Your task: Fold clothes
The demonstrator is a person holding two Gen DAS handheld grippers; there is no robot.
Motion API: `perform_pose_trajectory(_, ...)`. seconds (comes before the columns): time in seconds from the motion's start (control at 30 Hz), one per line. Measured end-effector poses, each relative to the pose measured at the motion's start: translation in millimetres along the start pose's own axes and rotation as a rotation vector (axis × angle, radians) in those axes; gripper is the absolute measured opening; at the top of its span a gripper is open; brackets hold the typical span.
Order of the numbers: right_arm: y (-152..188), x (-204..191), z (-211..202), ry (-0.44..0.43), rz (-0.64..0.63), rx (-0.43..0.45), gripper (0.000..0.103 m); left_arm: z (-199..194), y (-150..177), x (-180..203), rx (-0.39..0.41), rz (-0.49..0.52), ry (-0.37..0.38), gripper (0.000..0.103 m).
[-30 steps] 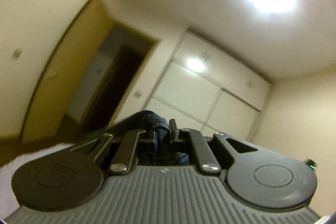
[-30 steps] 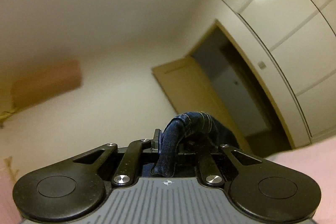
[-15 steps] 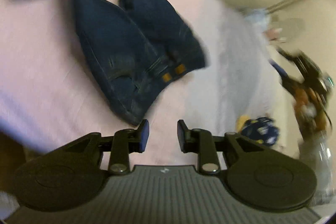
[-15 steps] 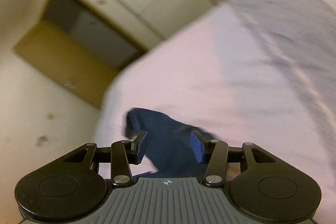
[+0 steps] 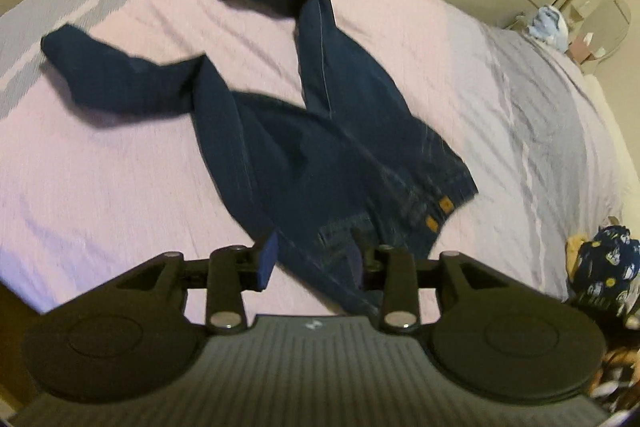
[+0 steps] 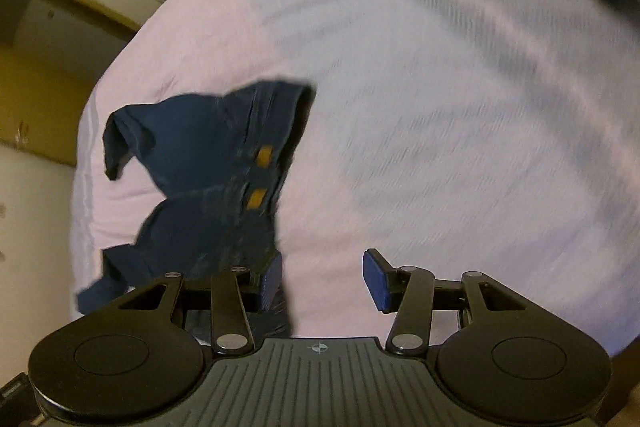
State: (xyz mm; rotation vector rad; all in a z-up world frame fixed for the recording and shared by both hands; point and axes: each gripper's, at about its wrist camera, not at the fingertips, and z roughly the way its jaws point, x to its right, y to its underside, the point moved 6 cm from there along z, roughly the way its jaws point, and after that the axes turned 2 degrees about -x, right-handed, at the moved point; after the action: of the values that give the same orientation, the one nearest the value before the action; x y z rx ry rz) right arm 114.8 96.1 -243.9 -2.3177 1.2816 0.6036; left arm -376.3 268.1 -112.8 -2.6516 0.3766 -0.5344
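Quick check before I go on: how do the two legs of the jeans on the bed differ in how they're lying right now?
In the left wrist view, the jeans' left-hand leg runs toward the left side of the bed; the right-hand leg runs toward its far end. The left-hand leg's cuff end curls down, while the right-hand leg bends sharply leftward near its cuff. Both are dark denim, kinked rather than straight, joined at the waistband nearest the open left tongs.

Pink-sheeted bed [image 5: 120, 187] with dark blue jeans [image 5: 320, 155] sprawled, legs splayed apart

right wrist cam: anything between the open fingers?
Only bare pink bedsheet between the right gripper fingers in the right wrist view; the jeans lie beside its left finger.
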Motion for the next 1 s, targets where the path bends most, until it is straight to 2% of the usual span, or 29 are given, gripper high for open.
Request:
perform_pose_trajectory(0.13,50.6,-10.6,35.0,-0.104,0.269,-0.033,0.068,24.7,-40.4,-40.8,-0.016,0.043,0.012,0.035)
perform_pose_trajectory(0.2,78.6,-13.8,54.6,-0.147,0.42,-0.036,0.068,34.8,-57.2,-64.7,-0.031,0.055,0.016,0.037)
perform_pose_trajectory(0.3,95.5,-12.9,85.4,-0.152,0.511,0.009,0.069,46.6,-73.9,-105.6,-0.08,0.069,0.012,0.037)
perform_pose_trajectory(0.47,123.8,-10.9,136.7,-0.16,0.662,0.084,0.069,79.2,-92.2,-159.7,-0.162,0.116,-0.052,0.037)
perform_pose_trajectory(0.63,150.4,-8.9,186.6,-0.166,0.806,0.161,0.069,90.6,-99.4,-187.9,-0.177,0.041,-0.056,0.037)
perform_pose_trajectory(0.7,135.3,-17.3,192.9,-0.155,0.778,0.192,0.068,90.6,-97.7,-193.8,-0.183,0.005,-0.05,0.037)
perform_pose_trajectory(0.73,127.7,-21.5,196.1,-0.15,0.764,0.207,0.052,89.7,-97.8,-195.5,-0.181,-0.009,-0.051,0.037)
perform_pose_trajectory(0.77,119.4,-25.9,197.8,-0.143,0.746,0.221,0.025,87.0,-98.1,-195.6,-0.176,-0.018,-0.054,0.037)
perform_pose_trajectory(0.8,106.8,-31.0,191.0,-0.131,0.702,0.226,0.019,84.2,-98.5,-195.7,-0.171,-0.028,-0.058,0.037)
perform_pose_trajectory(0.83,94.0,-36.3,182.6,-0.123,0.655,0.236,0.017,81.4,-98.9,-195.8,-0.166,-0.037,-0.062,0.037)
perform_pose_trajectory(0.9,65.7,-47.2,144.8,-0.145,0.532,0.315,0.014,74.4,-101.1,-194.6,-0.143,-0.047,-0.067,0.037)
perform_pose_trajectory(1.0,14.2,-60.4,56.7,-0.119,0.288,0.482,0.011,63.3,-104.6,-191.2,-0.101,-0.058,-0.074,0.037)
